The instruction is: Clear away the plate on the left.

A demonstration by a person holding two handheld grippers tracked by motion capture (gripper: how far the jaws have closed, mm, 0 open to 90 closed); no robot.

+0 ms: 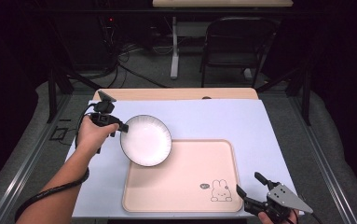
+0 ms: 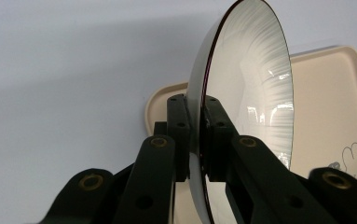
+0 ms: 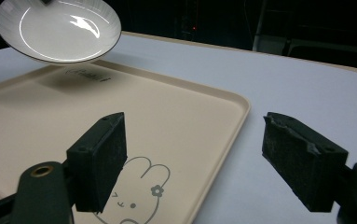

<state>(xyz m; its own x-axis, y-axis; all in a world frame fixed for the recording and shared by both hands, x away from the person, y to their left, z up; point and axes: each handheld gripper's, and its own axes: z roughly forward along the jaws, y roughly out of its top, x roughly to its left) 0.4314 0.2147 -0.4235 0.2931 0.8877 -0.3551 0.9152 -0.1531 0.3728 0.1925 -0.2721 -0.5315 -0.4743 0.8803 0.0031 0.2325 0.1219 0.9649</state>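
White and dark-rimmed, the plate (image 1: 146,140) hangs above the far left corner of the beige tray (image 1: 185,186), its rim pinched in the left gripper (image 1: 121,126) jaws. The right gripper (image 1: 250,189) sits off the tray's near right corner, jaws wide, holding nothing.

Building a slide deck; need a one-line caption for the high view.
Left tool holds a white plate by its rim above a beige tray.
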